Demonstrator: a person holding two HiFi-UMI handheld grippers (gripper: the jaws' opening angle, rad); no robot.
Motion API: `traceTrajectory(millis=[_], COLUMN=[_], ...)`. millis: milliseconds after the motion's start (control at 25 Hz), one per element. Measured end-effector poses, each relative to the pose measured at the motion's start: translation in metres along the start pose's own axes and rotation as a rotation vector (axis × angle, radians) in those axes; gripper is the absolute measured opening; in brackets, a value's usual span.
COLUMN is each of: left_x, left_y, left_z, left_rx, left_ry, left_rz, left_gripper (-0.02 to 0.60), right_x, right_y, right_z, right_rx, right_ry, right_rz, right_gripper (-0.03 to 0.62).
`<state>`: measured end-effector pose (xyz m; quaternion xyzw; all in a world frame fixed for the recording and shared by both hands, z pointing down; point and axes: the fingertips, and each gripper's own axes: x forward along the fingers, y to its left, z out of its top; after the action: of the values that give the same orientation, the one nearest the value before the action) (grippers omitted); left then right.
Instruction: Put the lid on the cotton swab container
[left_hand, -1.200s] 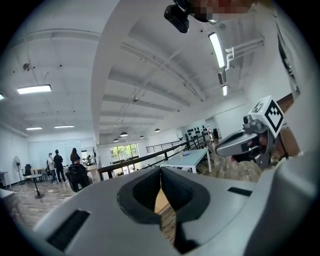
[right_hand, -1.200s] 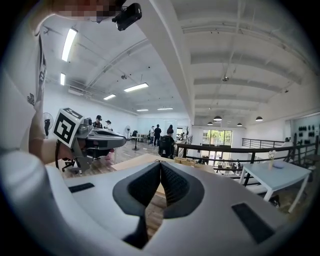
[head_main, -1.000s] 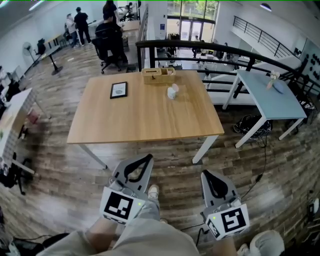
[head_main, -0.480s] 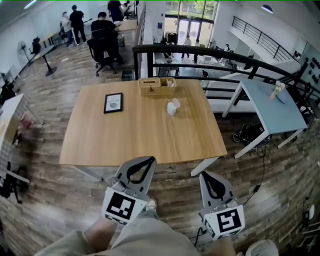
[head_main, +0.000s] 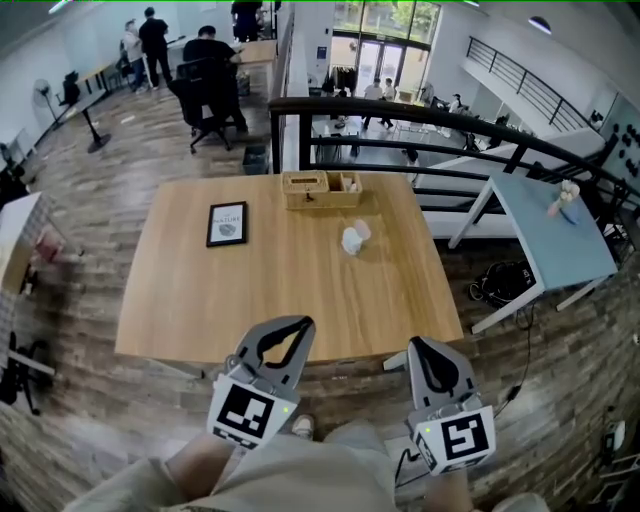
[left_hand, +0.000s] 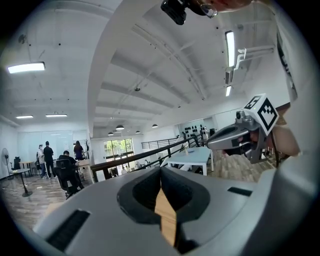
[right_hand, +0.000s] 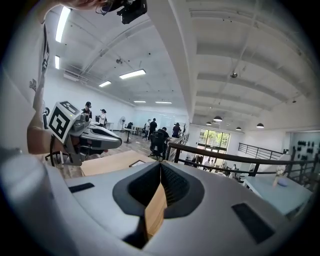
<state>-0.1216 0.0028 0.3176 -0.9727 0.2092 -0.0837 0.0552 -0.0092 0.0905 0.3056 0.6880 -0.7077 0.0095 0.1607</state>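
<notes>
On the wooden table (head_main: 250, 300) a small white cotton swab container (head_main: 350, 241) stands right of centre, far from both grippers. A pale round piece (head_main: 363, 230) touches its far right side; it is too small to tell whether that is the lid. My left gripper (head_main: 303, 322) hangs shut and empty over the table's near edge. My right gripper (head_main: 416, 344) is shut and empty just off the near right corner. In the left gripper view the jaws (left_hand: 160, 169) meet at the tip, and in the right gripper view the jaws (right_hand: 160, 164) do the same.
A framed picture (head_main: 227, 223) lies at the table's left. A wooden organiser box (head_main: 320, 189) stands at its far edge, in front of a black railing (head_main: 420, 125). A light blue table (head_main: 550, 225) is to the right. People stand and sit at the far left.
The table has come nearer in the head view. Both grippers now reach its near edge instead of hanging over the floor. Both stay shut.
</notes>
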Motion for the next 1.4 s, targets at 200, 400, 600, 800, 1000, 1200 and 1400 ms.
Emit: traceTrajectory(millis=[200,400,600,800,1000,1200,1400], left_x=[0.023,0.05,0.092,0.148,0.2,0.242,0.27], left_y=[0.009,0.016,0.022,0.032,0.046,0.06,0.072], left_z=[0.003,0.002,-0.001,0.004,0.009,0.017,0.019], left_rx=[0.026,0.019,0.02,0.025,0.013,0.027,0.032], left_ry=[0.0,0.01,0.034,0.06,0.086,0.098,0.118], left_rz=[-0.007,0.006,0.032,0.085,0.159,0.246,0.341], left_gripper=[0.023,0.023,0.023,0.023,0.023,0.023,0.023], right_x=[0.019,0.039,0.066,0.101,0.143,0.179,0.21], right_y=[-0.017,-0.041,-0.074,-0.125,-0.17,-0.208,-0.239], right_z=[-0.005,-0.014,-0.018,-0.029,-0.03,-0.029,-0.036], right_rx=[-0.028,-0.013,0.0,0.013,0.004,-0.003,0.001], right_ry=[0.017,0.027,0.003,0.01,-0.001,-0.014,-0.013], right_rz=[-0.014,0.003,0.045,0.101,0.191,0.276,0.338], right_gripper=[0.028,0.028,0.028,0.028,0.028,0.028,0.028])
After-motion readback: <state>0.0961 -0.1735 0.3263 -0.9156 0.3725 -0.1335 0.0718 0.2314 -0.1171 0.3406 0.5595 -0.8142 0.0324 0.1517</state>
